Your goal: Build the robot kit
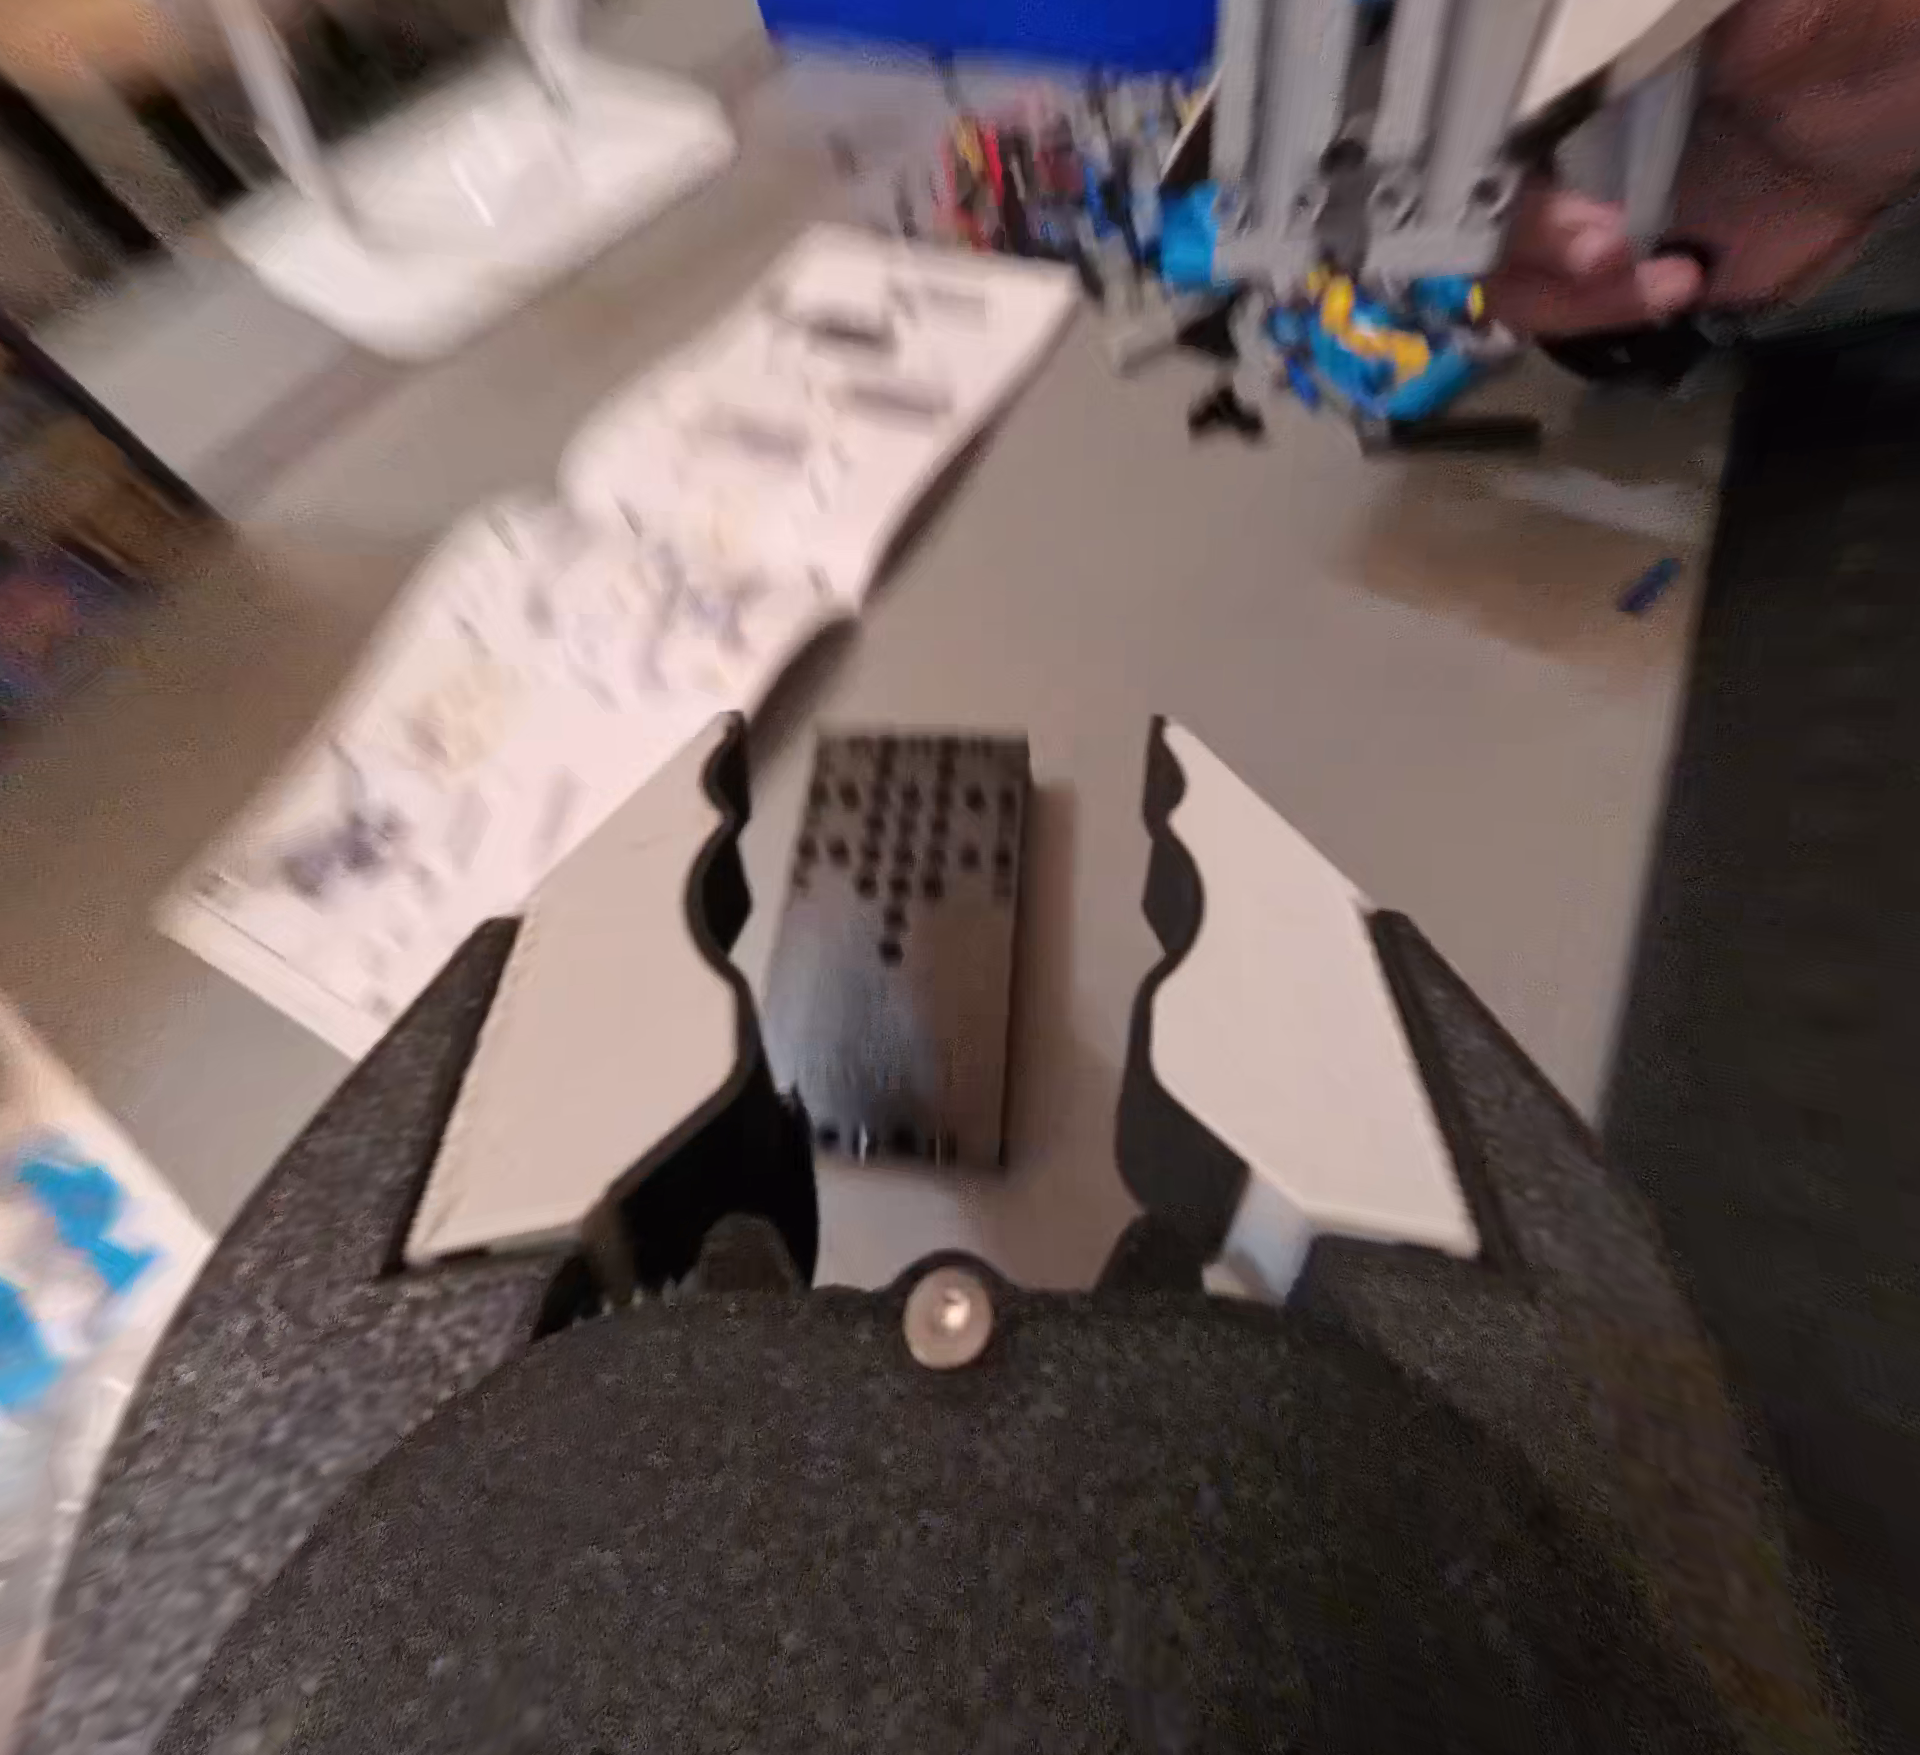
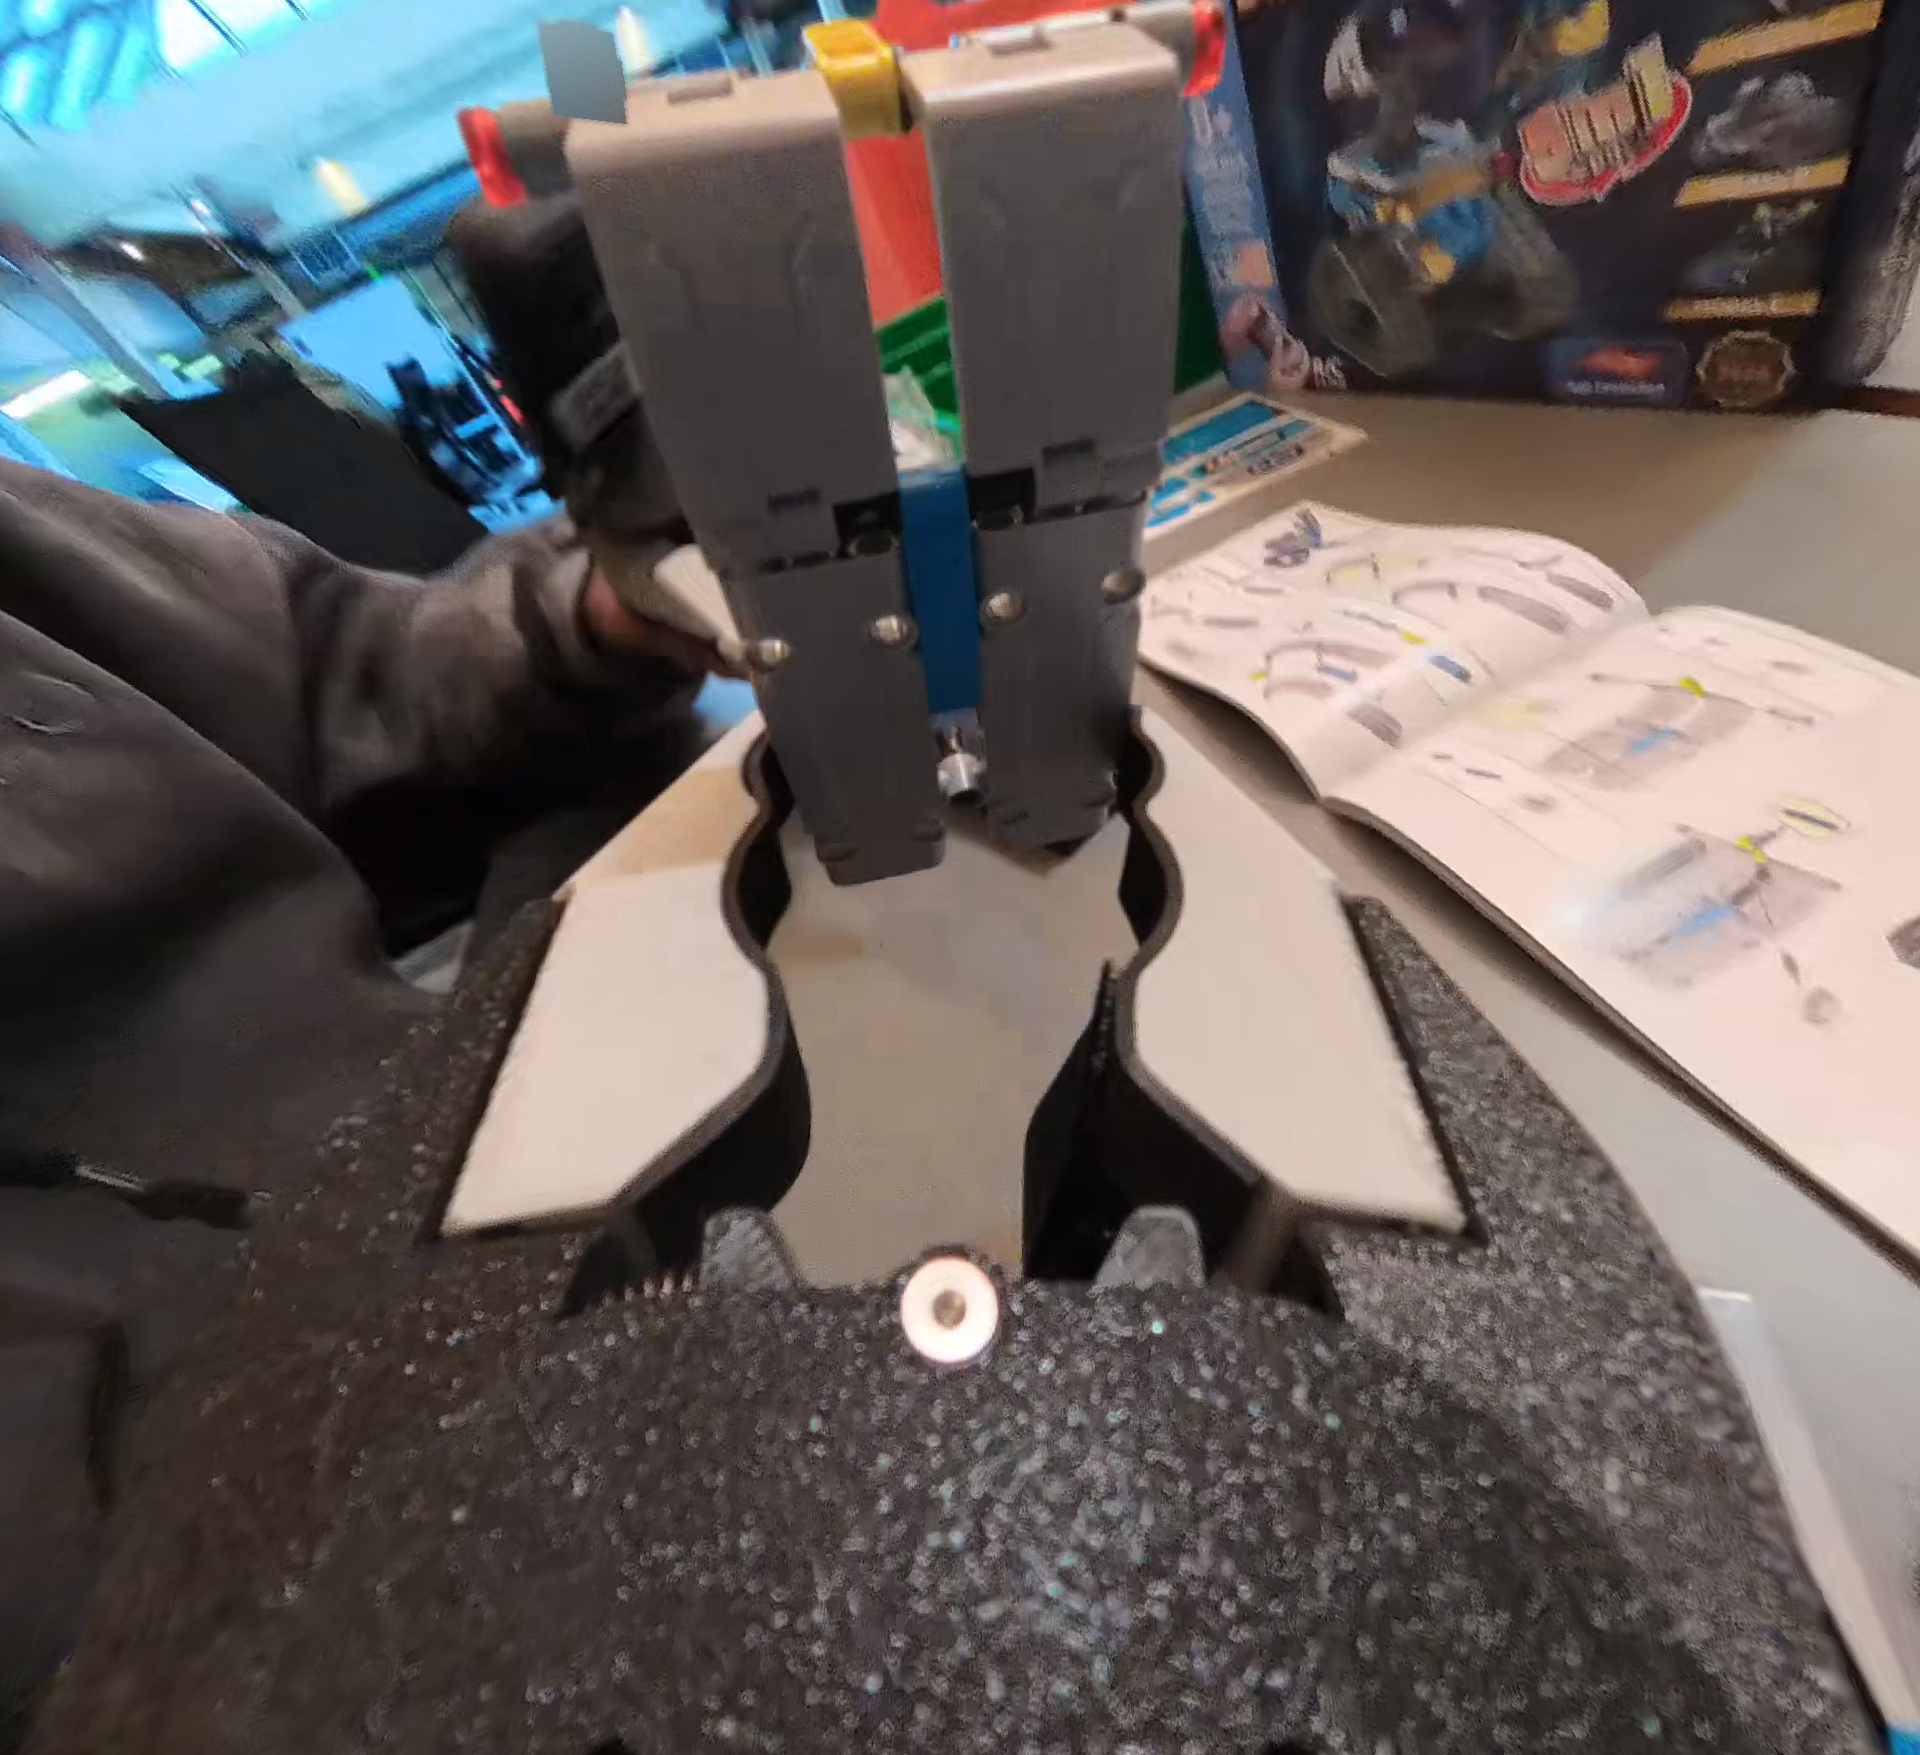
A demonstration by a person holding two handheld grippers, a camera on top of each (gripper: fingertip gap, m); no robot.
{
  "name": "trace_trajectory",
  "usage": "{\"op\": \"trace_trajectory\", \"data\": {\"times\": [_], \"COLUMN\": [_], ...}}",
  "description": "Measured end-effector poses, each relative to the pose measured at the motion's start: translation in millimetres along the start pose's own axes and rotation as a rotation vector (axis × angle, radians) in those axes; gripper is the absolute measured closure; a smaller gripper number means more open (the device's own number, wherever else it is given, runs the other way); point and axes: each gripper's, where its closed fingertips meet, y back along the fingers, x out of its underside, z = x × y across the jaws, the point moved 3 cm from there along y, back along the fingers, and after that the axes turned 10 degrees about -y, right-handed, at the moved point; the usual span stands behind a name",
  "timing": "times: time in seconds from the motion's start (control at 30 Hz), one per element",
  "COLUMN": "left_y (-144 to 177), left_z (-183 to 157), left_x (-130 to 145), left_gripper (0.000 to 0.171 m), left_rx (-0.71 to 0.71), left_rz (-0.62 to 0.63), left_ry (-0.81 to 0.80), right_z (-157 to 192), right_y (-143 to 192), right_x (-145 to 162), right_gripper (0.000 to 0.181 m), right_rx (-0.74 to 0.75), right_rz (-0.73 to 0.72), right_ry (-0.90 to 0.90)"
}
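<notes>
Gripping grey block assembly [image 2: 894, 479], right hand-held gripper [image 2: 945, 780]; left [image 1: 945, 770] open

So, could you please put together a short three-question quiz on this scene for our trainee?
1. True or false: the right tool is shut on the grey brick model.
2. What lies on the table between the fingers of the left tool? A) a yellow cup B) a dark block with holes C) a red ball
3. Fill in: the open booklet lies on the ______.

Key: 1 true; 2 B; 3 table.
</notes>
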Motion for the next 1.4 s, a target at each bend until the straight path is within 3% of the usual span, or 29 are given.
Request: {"op": "trace_trajectory", "data": {"times": [0.07, 0.17, 0.33, 0.47, 0.5, 0.57, 0.73, 0.8, 0.9, 1.0, 1.2, 1.33, 1.4], "left_y": [0, 2, -12, -17, -19, -17, 16, 15, 16, 11, -9, -10, -9], "left_z": [4, 9, 1, 0, 4, 4, 15, 15, 4, -13, -47, -55, -59], "left_x": [27, 48, 68, 62, 59, 46, -25, -25, -35, -51, -61, -62, -60], "left_gripper": [0.081, 0.095, 0.101, 0.107, 0.108, 0.108, 0.108, 0.108, 0.108, 0.108, 0.107, 0.108, 0.108], "left_rx": [0.149, 0.190, 0.234, 0.219, 0.166, 0.193, 0.518, 0.582, 0.696, 0.763, 0.718, 0.732, 0.757], "left_rz": [0.150, 0.277, 0.464, 0.484, 0.451, 0.322, -0.389, -0.463, -0.547, -0.581, -0.454, -0.455, -0.452], "left_ry": [0.115, 0.058, -0.067, -0.091, -0.096, 0.064, 0.834, 1.014, 1.151, 1.152, 0.898, 0.837, 0.795], "right_z": [1, 2, 1, -3, -4, -5, -2, 1, 8, 20, 24, 27, 31], "right_y": [-6, -12, -13, -15, -15, -14, -11, -13, -19, -30, -34, -30, -29], "right_x": [5, 10, 13, 18, 18, 16, 8, 7, 11, 8, 10, 15, 21], "right_gripper": [0.119, 0.119, 0.118, 0.118, 0.118, 0.118, 0.119, 0.119, 0.118, 0.118, 0.118, 0.118, 0.118], "right_rx": [-0.035, -0.058, -0.061, -0.028, -0.021, -0.018, -0.081, -0.105, -0.128, -0.180, -0.156, -0.200, -0.233], "right_rz": [0.010, 0.026, 0.026, 0.051, 0.050, 0.037, -0.018, -0.023, -0.008, -0.039, -0.038, 0.014, 0.108], "right_ry": [-0.034, -0.051, -0.082, -0.085, -0.085, -0.097, -0.155, -0.166, -0.187, -0.254, -0.254, -0.274, -0.289]}}
